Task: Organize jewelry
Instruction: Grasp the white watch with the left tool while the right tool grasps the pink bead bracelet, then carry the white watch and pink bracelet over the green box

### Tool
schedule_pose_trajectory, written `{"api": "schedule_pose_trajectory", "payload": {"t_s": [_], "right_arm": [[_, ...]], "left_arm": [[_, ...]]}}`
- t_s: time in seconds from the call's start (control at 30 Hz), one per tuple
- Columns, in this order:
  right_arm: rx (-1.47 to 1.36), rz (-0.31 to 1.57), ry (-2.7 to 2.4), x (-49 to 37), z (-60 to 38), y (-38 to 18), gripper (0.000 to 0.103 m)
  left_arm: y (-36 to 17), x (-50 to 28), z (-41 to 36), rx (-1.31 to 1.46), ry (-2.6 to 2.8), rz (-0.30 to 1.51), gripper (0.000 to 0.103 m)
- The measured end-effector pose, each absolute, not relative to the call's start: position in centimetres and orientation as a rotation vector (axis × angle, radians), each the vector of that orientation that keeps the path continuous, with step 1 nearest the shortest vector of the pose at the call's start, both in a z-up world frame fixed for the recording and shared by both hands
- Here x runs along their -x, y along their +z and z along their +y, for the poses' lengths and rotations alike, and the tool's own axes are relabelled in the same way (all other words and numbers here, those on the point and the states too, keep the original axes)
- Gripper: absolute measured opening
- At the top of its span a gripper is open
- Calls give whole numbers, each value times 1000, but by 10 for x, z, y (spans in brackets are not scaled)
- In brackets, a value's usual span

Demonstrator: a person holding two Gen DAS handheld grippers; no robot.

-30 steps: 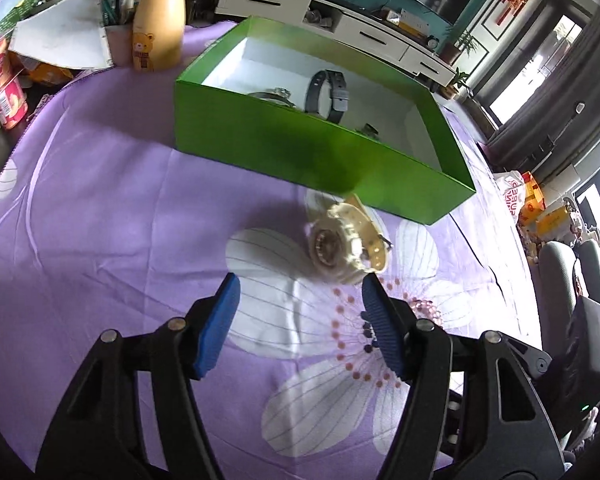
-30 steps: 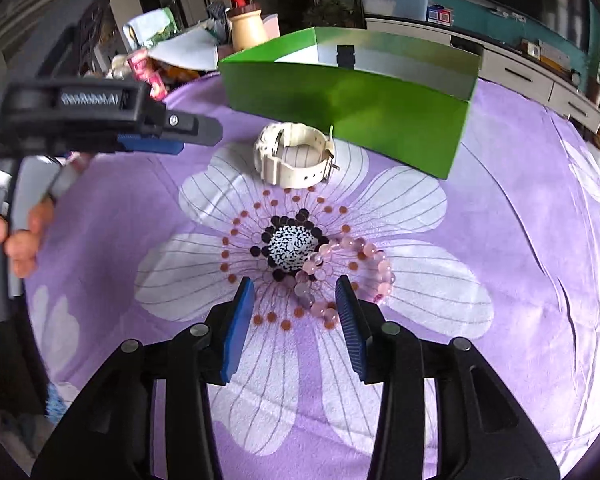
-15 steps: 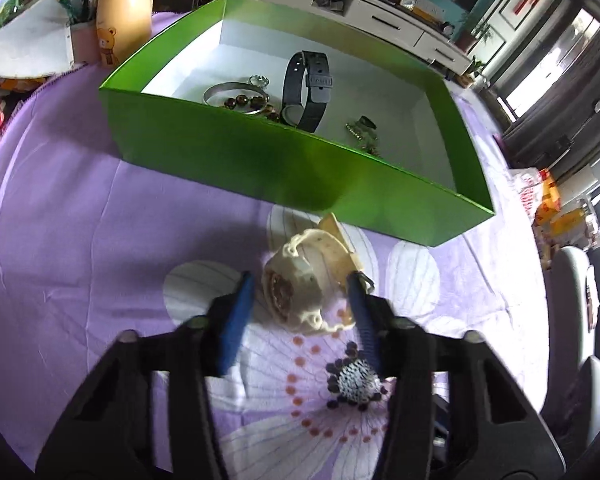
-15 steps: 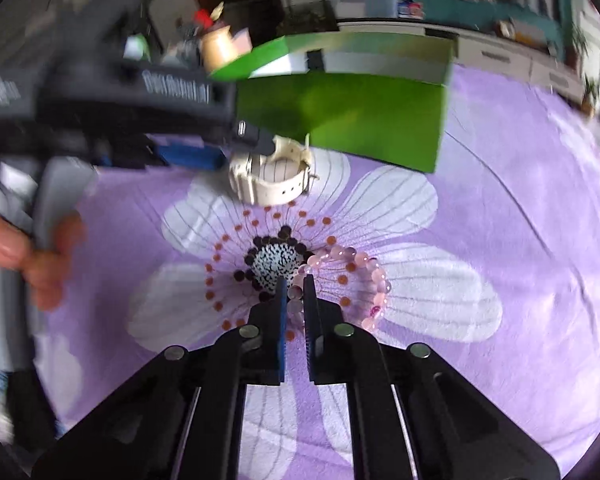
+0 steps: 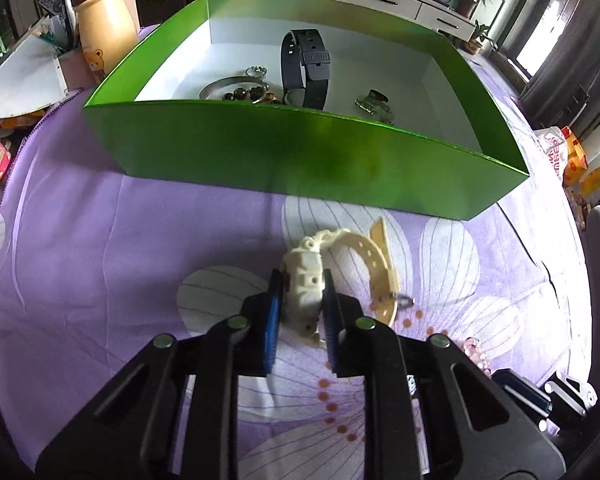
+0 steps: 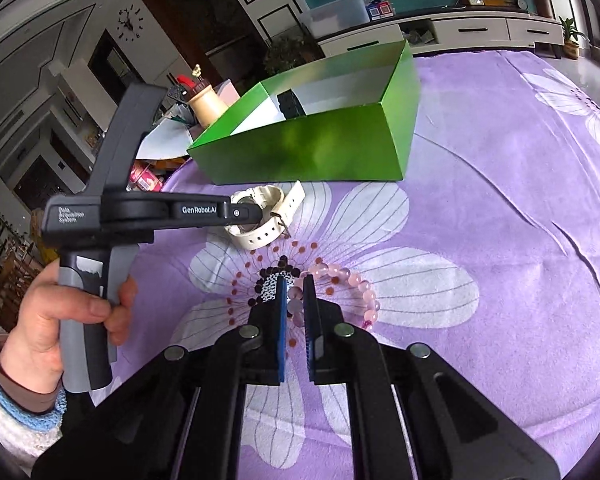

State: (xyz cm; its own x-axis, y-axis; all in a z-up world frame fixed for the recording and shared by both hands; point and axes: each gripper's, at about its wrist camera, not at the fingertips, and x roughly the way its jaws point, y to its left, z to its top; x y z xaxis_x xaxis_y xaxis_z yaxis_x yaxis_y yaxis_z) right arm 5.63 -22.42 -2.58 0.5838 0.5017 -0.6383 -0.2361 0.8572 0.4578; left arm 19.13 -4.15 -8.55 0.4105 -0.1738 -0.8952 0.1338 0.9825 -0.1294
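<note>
A purple cloth with large white flowers covers the desk and fills the lower part of both views. On it, in the upper middle of the left wrist view, stands an open green box with a white inside; in the right wrist view the same box sits in the upper centre. Inside it lie a black watch strap, a silver bangle, a string of dark beads and a small metallic piece at the right. At the upper left, beyond the box, stands a cream bear-printed jar.

Just in front of the box, the left gripper has its jaws closing on the case of a cream wristwatch, the blue pads pressing its sides, its strap curling to the right. In the right wrist view a hand at the lower left grips that tool's grey handle.

The right gripper has its jaws clamped on a pink bead bracelet at the flower's dark centre, the rest of its loop lying to the right on the cloth.
</note>
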Motion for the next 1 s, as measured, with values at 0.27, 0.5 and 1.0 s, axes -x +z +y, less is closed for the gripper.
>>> {"api": "schedule_pose_trajectory", "payload": {"t_s": [0.27, 0.5, 1.0], "right_arm": [[-343, 832, 436, -49, -224, -18, 8], [-330, 819, 440, -45, -219, -6, 8], [-282, 795, 474, -40, -189, 17, 8]], "left_arm": [[-80, -171, -22, 85, -226, 1120, 17], [-64, -146, -4, 88, -259, 1086, 17], [-45, -117, 33, 69, -259, 1031, 17]]}}
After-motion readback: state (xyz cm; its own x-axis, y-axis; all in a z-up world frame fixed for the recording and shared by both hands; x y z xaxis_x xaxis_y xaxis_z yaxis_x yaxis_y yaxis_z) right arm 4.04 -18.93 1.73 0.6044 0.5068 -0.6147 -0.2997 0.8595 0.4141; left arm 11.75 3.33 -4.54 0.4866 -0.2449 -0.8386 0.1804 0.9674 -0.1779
